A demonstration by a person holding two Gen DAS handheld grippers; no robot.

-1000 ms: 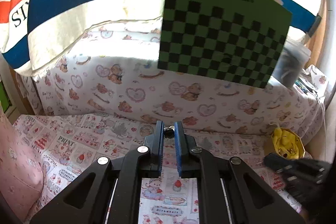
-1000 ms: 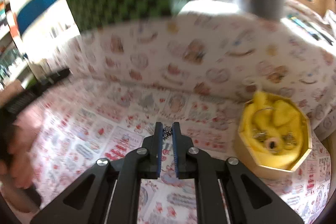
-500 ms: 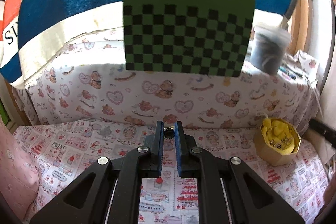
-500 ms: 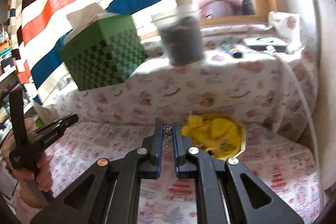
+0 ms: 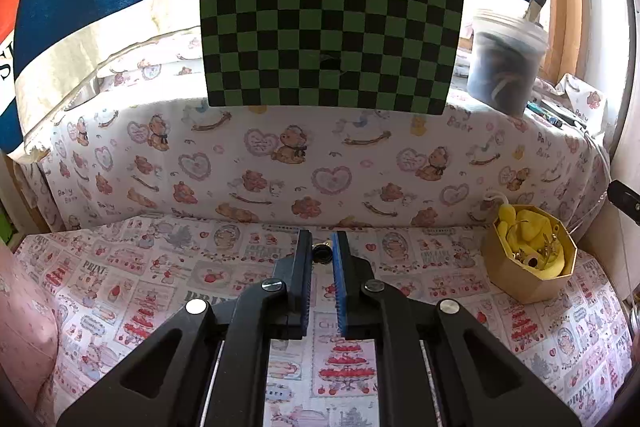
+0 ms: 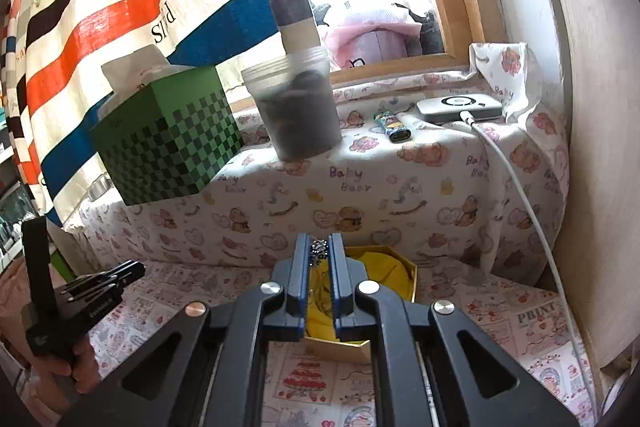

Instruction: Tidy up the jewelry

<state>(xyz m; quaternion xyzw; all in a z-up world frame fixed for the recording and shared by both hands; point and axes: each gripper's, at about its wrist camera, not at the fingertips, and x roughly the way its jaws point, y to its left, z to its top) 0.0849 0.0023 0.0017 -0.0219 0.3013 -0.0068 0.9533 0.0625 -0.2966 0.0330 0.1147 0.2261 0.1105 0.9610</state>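
Observation:
My left gripper [image 5: 321, 247] is shut on a small dark and gold jewelry piece [image 5: 321, 253], held above the patterned cloth. A gold octagonal box [image 5: 530, 253] lined with yellow cloth holds several jewelry pieces; it sits far to the right of the left gripper. My right gripper [image 6: 319, 247] is shut on a small sparkly beaded piece [image 6: 319, 247] and hovers right over the same box [image 6: 384, 269], whose yellow lining shows between and behind the fingers. The left gripper's body [image 6: 76, 301] shows at the left of the right wrist view.
A raised ledge covered in teddy-bear cloth [image 5: 320, 163] runs behind the work surface. On it stand a green checkered box [image 5: 332, 23], a plastic tub with dark contents [image 6: 296, 107], a white device with a cable [image 6: 460, 107] and a small lighter [image 6: 394, 125]. A wall is at the right.
The right gripper swung toward the box and now sits directly over it. The left gripper drew back and turned, so the box now sits at its far right. Both stay shut on their pieces.

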